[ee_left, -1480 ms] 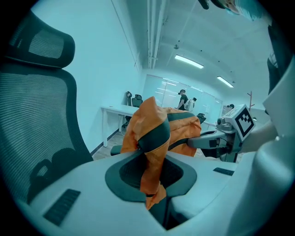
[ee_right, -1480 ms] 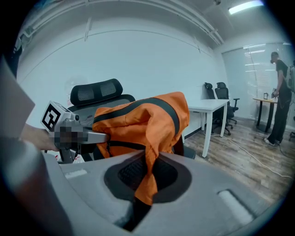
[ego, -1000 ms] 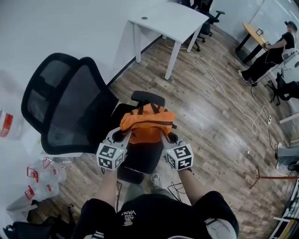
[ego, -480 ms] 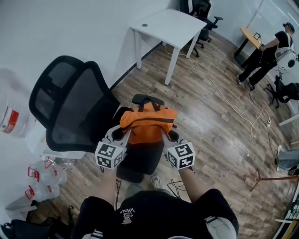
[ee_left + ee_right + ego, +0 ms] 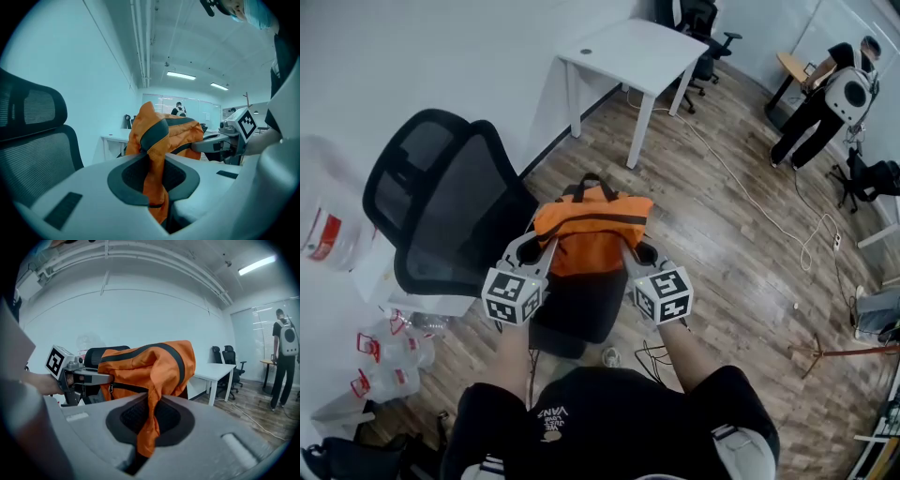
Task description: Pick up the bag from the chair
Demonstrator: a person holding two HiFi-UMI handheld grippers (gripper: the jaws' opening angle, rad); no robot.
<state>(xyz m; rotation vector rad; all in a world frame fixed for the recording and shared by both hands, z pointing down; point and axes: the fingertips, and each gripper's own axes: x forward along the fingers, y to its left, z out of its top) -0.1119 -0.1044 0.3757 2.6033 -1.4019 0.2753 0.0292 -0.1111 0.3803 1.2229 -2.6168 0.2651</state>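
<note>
An orange bag (image 5: 591, 234) with black straps hangs in the air above the seat of a black mesh office chair (image 5: 459, 216), stretched between both grippers. My left gripper (image 5: 546, 251) is shut on the bag's left edge; in the left gripper view a fold of orange fabric (image 5: 152, 173) is pinched between the jaws. My right gripper (image 5: 630, 253) is shut on the right edge, and in the right gripper view the cloth (image 5: 150, 425) runs down into the closed jaws. The bag's black handle (image 5: 591, 180) sticks out at the far side.
A white desk (image 5: 633, 52) stands beyond the chair, with black office chairs (image 5: 703, 23) behind it. A person (image 5: 825, 98) stands at the far right. Cables (image 5: 750, 197) lie on the wood floor. Plastic bottles (image 5: 384, 361) and a dark bag (image 5: 356, 459) sit at the left.
Both grippers have risen with the orange bag pinched between them, lifting it off the chair seat. The person at the far right has stood up and moved.
</note>
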